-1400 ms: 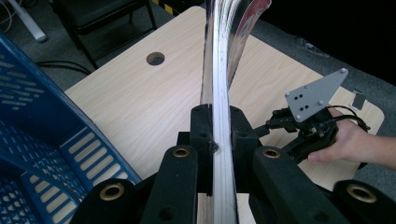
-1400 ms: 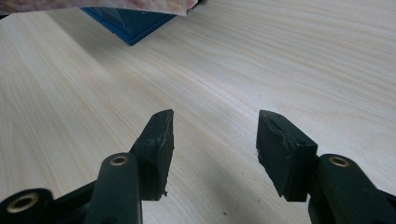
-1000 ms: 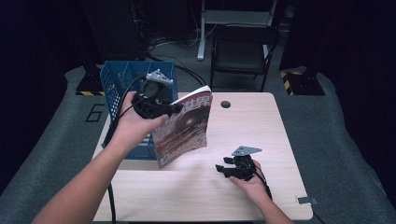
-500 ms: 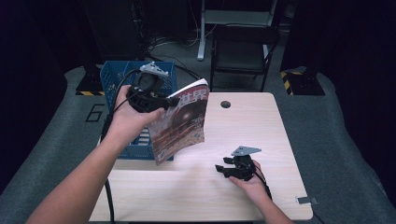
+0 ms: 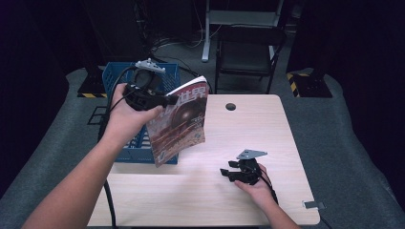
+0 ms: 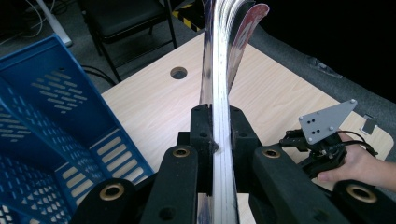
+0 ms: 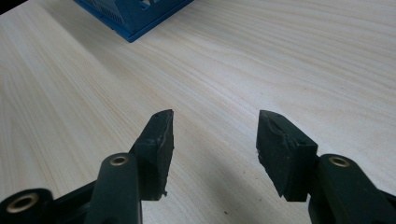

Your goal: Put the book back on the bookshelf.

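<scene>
Both forearms bare, no sleeves. Left gripper [image 5: 172,100] and right gripper [image 5: 225,172]: black bodies, brass-ringed pivot holes, grey three-cornered top plates, trailing black cables.

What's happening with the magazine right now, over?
Left gripper shut on magazine, holding it up beside blue basket. Right gripper open, empty, low over table. Nothing between magazine and basket.

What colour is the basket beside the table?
The basket is blue, with slotted walls; the left gripper view shows it best.
</scene>
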The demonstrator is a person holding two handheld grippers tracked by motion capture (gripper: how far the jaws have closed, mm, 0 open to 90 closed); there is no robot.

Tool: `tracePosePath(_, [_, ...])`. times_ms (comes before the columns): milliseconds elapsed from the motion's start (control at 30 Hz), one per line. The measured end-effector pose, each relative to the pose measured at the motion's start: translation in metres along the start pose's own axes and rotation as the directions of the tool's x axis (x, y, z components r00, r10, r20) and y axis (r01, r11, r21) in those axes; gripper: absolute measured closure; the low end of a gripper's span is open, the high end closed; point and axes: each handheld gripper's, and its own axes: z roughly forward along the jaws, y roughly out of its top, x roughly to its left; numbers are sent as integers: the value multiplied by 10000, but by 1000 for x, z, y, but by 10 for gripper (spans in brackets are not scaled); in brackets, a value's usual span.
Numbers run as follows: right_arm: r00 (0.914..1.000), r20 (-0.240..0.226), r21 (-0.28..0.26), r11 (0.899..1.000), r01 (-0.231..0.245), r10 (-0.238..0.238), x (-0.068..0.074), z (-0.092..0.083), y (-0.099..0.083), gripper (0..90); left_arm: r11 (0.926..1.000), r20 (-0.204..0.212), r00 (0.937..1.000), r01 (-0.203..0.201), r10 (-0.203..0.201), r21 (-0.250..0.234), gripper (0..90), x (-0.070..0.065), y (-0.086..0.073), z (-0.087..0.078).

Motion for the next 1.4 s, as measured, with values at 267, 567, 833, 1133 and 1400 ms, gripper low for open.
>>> tracePosePath(267, [10000, 34, 19, 10000, -35, 35, 0, 0, 0, 463, 9999, -126, 9998, 136, -136, -16, 836, 7, -1, -8])
tracePosePath(567, [10000, 27, 17, 10000, -90, 90, 0, 0, 0, 463, 9988, -392, 9983, 432, -441, -222, 836, 18, -2, -16])
tracePosePath(833, [10000, 16, 37, 10000, -48, 48, 0, -1, 0, 463, 9976, -637, 9957, 661, -672, -181, 836, 31, -5, -25])
tracePosePath(1133, [9999, 9, -25, 9999, -117, 117, 0, -1, 0, 461, 9925, -1085, 9868, 1167, -1201, -371, 836, 49, -10, -33])
tracePosePath(1400, [9999, 129, -45, 9999, -104, 105, 0, 0, -1, 460, 9863, -1527, 9746, 1587, -1638, -450, 836, 66, -15, -38])
